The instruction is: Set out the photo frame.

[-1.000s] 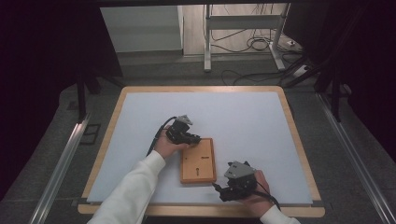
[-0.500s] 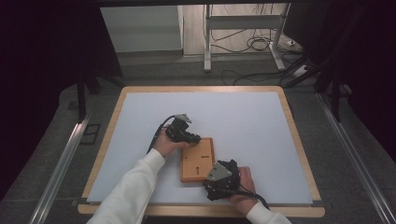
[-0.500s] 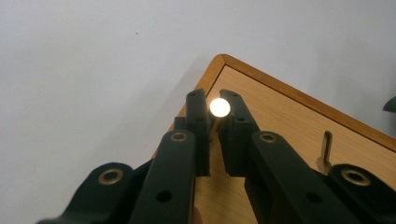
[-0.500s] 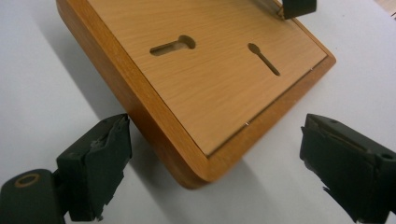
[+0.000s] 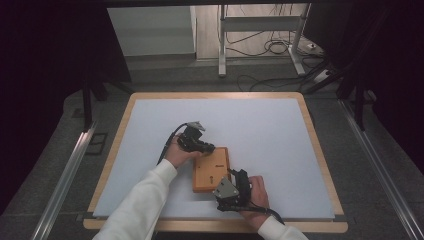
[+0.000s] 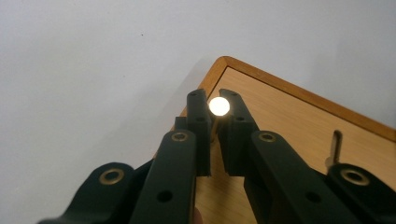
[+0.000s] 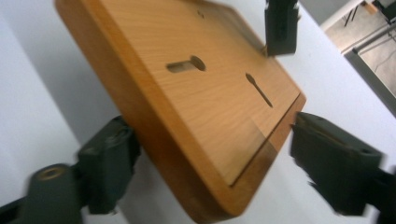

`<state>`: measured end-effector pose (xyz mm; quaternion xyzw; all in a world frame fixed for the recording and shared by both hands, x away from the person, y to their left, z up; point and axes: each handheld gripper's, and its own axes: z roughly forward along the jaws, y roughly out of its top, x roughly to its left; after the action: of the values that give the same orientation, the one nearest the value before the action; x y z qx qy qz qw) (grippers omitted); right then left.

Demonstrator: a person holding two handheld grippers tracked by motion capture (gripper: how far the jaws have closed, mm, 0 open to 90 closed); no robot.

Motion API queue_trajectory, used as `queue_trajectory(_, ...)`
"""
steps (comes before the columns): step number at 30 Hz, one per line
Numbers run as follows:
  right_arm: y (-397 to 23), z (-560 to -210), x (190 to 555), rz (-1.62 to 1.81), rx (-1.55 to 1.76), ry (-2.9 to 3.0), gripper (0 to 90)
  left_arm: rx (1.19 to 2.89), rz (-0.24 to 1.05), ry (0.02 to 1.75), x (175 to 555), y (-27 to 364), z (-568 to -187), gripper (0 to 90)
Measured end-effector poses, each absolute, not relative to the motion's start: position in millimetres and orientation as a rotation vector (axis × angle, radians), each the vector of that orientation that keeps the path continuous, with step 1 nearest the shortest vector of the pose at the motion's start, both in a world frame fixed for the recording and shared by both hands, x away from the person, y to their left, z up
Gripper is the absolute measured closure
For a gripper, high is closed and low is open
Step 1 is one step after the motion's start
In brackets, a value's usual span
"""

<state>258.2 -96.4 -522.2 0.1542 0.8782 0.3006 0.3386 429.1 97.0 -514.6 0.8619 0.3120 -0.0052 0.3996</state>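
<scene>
L gripper (image 5: pixel 206 147) sits at the far-left corner of the wooden board (image 5: pixel 212 170), jaws nearly closed, clenched on a small round-headed peg (image 6: pixel 219 106); in the L gripper view the peg's bright head shows between the jaw tips, w/ the board's rounded corner just beyond. The board lies flat on the white mat (image 5: pixel 150 130), a bit left of centre & toward the near edge. Its long axis runs near-to-far, tilted slightly so the far end leans right. The top face has a raised rim, a keyhole-shaped slot (image 7: pixel 186 64) & a thin slot w/ a round end (image 7: pixel 258 88), both plain in the R gripper view; in the high view these are too small to read. R gripper (image 5: pixel 235 176) is at the board's near-right corner, jaws wide & straddling the near end, one jaw on each side. They have just been closing, w/ the board between them; pads look just apart from the edges, not yet pressing, so released. Room: open mat to the L of the board, a wide stretch beyond its far end & much more to the R. The near side is tight, w/ the wooden table rim (image 5: pixel 320 227) close behind the R hand (image 5: pixel 256 192).
</scene>
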Motion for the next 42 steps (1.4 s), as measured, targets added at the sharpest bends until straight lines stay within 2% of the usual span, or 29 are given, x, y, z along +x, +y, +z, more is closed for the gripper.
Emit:
queue_trajectory(7,-95,-510,261,0.810,0.366,2.288,31.7,2.177,-0.002,0.806,432,97,-515,84.1)
queue_trajectory(16,-96,-503,266,0.824,0.355,2.269,35.4,2.172,0.011,0.804,433,98,-515,81.3)
queue_trajectory(22,-95,-505,265,0.819,0.339,2.278,36.4,2.108,0.061,0.823,428,115,-509,65.7)
queue_trajectory(30,-98,-500,266,0.835,0.356,2.250,39.3,2.084,0.131,0.842,407,146,-510,53.6)
queue_trajectory(42,-100,-496,269,0.832,0.370,2.227,41.8,2.018,0.114,0.880,372,200,-517,50.0)
